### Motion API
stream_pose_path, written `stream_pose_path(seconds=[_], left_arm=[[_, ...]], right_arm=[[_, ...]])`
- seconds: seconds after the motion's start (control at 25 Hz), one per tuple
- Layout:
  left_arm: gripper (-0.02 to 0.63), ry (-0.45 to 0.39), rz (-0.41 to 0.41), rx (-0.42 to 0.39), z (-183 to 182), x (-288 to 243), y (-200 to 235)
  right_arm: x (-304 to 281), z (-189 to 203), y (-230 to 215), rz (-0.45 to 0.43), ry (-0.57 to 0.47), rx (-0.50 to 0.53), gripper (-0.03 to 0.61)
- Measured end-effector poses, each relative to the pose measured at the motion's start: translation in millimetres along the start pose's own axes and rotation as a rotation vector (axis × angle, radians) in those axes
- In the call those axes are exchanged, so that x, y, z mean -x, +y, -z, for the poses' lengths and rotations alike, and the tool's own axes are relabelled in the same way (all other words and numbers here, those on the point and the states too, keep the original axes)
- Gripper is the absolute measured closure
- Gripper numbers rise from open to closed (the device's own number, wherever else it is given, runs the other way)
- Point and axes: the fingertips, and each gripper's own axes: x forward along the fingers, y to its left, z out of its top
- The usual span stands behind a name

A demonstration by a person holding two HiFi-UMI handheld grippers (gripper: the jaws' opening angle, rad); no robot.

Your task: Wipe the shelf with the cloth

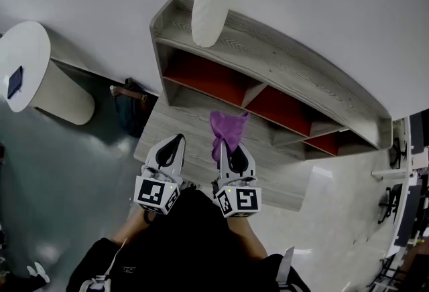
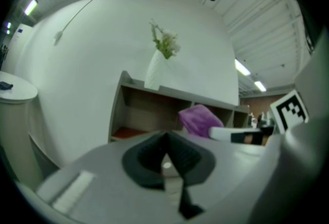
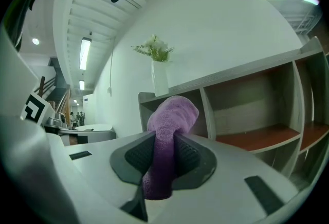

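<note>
A grey wooden shelf [image 1: 281, 56] with red-backed compartments stands against the white wall. A white vase with flowers [image 1: 209, 11] sits on its top at the left end. My right gripper [image 1: 228, 150] is shut on a purple cloth [image 1: 226, 126], which sticks out past the jaws toward the shelf's lower board. In the right gripper view the purple cloth [image 3: 167, 130] is pinched between the dark pads, with the shelf [image 3: 247, 110] behind it. My left gripper [image 1: 175, 143] is beside the right one, jaws together and holding nothing; its own view shows the cloth [image 2: 198, 120] to the right.
A round white side table [image 1: 27, 66] with a small dark object on it stands to the left of the shelf. A dark bag [image 1: 129, 106] leans between the table and the shelf. Furniture crowds the right edge of the room.
</note>
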Motion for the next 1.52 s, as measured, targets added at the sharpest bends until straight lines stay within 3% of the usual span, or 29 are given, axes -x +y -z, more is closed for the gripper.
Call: stream_pose_path(seconds=[0.28,0.6,0.96,1.52], left_arm=[[0.609,-0.019,0.030,-0.010,-14.0,-28.7,16.2],[0.609,-0.014,0.132,-0.015,-27.4,-67.5,31.9],[0.609,0.007,0.174,-0.015,-29.2,-102.7,52.9],[0.609,0.022,0.208,0.010,-24.8,-120.3,63.2]], right_arm=[[-33.4,-8.2,-14.8,0.052,-0.015,-0.004,0.502],[-76.5,-9.7,-32.1,0.151,-0.008,0.000,0.502],[-118.8,4.7,-60.0,0.274,0.062,0.008,0.502],[-147.3,38.8,-89.4,0.390,0.163,0.018,0.502]])
